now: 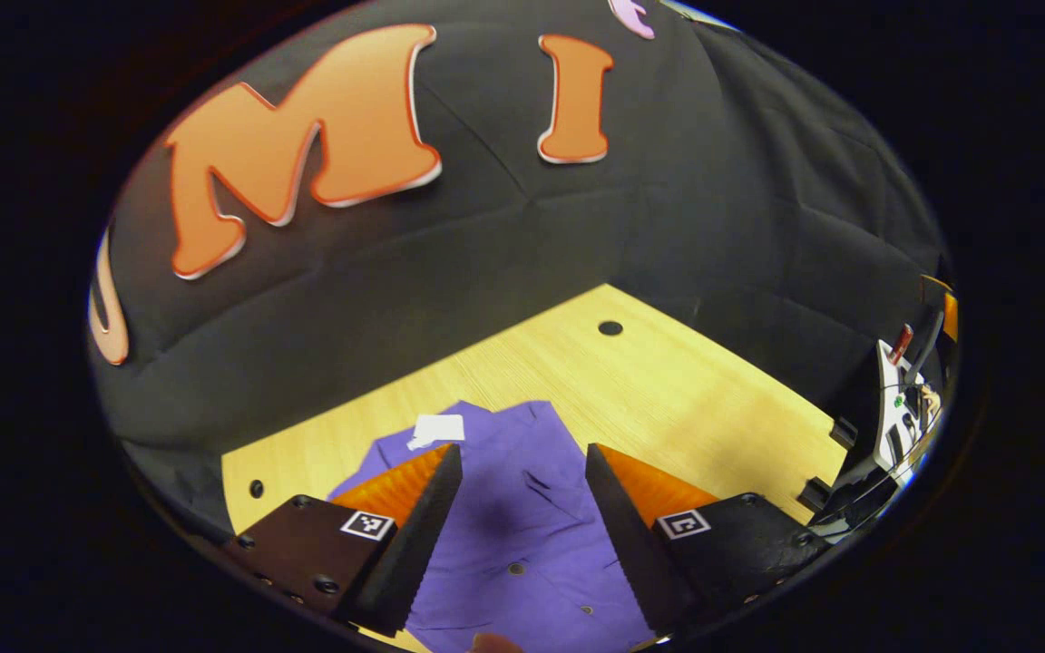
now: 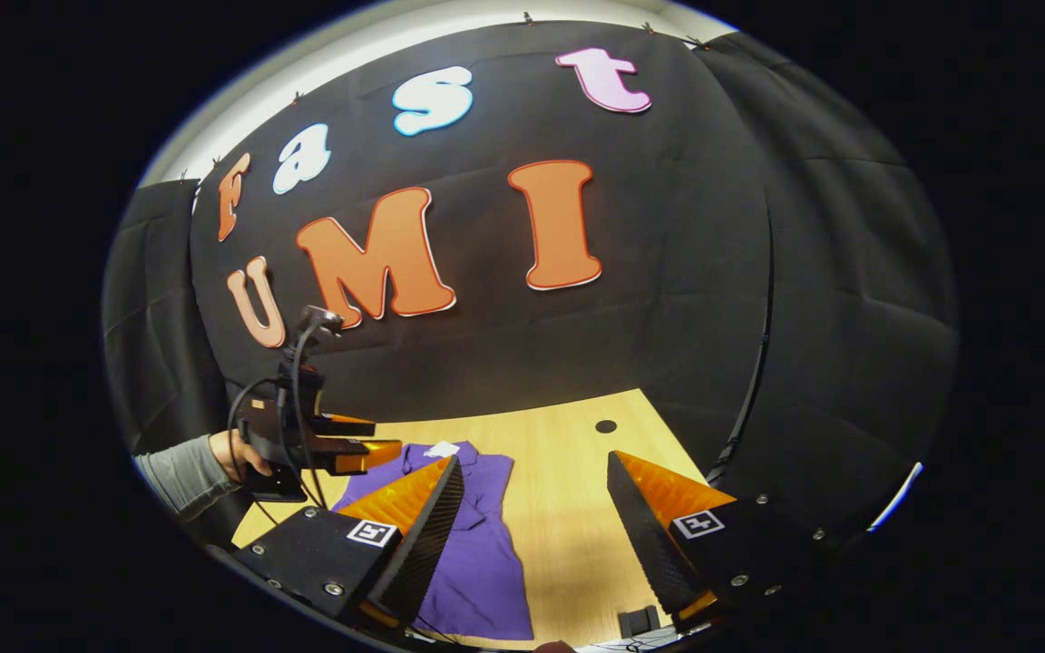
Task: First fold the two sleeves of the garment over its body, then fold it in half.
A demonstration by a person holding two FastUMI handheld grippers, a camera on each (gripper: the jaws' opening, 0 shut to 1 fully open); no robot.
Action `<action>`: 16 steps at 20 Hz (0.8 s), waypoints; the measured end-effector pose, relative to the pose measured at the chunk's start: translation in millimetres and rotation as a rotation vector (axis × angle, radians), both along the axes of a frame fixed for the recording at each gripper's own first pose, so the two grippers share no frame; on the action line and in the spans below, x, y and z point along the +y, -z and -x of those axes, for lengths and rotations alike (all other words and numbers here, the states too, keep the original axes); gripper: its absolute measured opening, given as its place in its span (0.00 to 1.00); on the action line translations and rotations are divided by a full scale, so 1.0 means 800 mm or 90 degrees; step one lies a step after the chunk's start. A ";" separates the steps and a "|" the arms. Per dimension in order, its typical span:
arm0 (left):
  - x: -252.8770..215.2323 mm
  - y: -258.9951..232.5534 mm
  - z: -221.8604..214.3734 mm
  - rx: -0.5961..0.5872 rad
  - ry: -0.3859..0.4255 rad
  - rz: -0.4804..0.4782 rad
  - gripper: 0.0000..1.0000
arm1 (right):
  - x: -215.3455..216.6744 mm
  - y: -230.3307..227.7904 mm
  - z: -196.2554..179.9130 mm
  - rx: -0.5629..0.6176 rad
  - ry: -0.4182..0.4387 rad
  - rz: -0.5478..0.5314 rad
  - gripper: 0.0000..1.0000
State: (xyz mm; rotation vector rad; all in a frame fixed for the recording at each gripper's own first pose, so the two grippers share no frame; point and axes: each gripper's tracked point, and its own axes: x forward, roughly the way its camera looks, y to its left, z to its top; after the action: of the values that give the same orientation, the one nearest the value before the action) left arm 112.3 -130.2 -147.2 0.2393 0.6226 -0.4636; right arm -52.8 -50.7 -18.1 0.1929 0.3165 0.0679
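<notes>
Purple garment (image 1: 522, 526) lies flat on the wooden table (image 1: 668, 399). I hold my left gripper (image 1: 522, 494) above it and my right gripper (image 2: 536, 508) beside it, both wide open and empty, ready for the sleeves.

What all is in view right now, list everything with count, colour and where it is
shirt: one, purple, lying on the table below the left tongs
white tag: one, at the shirt's far end
table: one, light wood, with small dark holes in its top
black cloth wall: behind the table
left tongs: open, above the shirt; also at the left in the right gripper view
right tongs: open, above the table beside the shirt
hand: one, grey sleeve, holding the left tongs
</notes>
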 end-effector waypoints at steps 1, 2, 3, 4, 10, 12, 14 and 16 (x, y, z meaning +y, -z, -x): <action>0.010 -0.015 0.012 -0.025 -0.016 0.007 0.92 | 0.008 0.003 -0.001 0.004 -0.015 -0.001 0.94; 0.021 -0.031 0.022 -0.049 -0.032 0.016 0.92 | 0.015 0.007 -0.001 0.010 -0.027 0.000 0.94; 0.035 -0.042 0.034 -0.065 -0.050 0.025 0.92 | 0.021 0.010 -0.001 0.015 -0.037 0.003 0.94; 0.049 -0.053 0.046 -0.081 -0.070 0.033 0.92 | 0.027 0.013 -0.001 0.021 -0.044 0.006 0.94; 0.137 -0.116 0.091 -0.206 -0.140 0.080 0.92 | 0.069 0.017 0.014 0.034 -0.038 0.010 0.94; 0.161 -0.140 0.112 -0.238 -0.142 0.088 0.92 | 0.086 0.015 0.021 0.033 -0.026 0.010 0.94; 0.187 -0.157 0.128 -0.268 -0.153 0.101 0.92 | 0.105 0.016 0.029 0.031 -0.017 0.014 0.94; 0.204 -0.162 0.144 -0.282 -0.161 0.129 0.92 | 0.123 0.015 0.036 0.019 -0.011 0.030 0.94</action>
State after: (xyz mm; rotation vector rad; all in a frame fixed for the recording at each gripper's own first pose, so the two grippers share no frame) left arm -2.8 33.1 -18.0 0.0642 0.1654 -0.2150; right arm -81.2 48.0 -30.0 0.1454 0.3495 0.0744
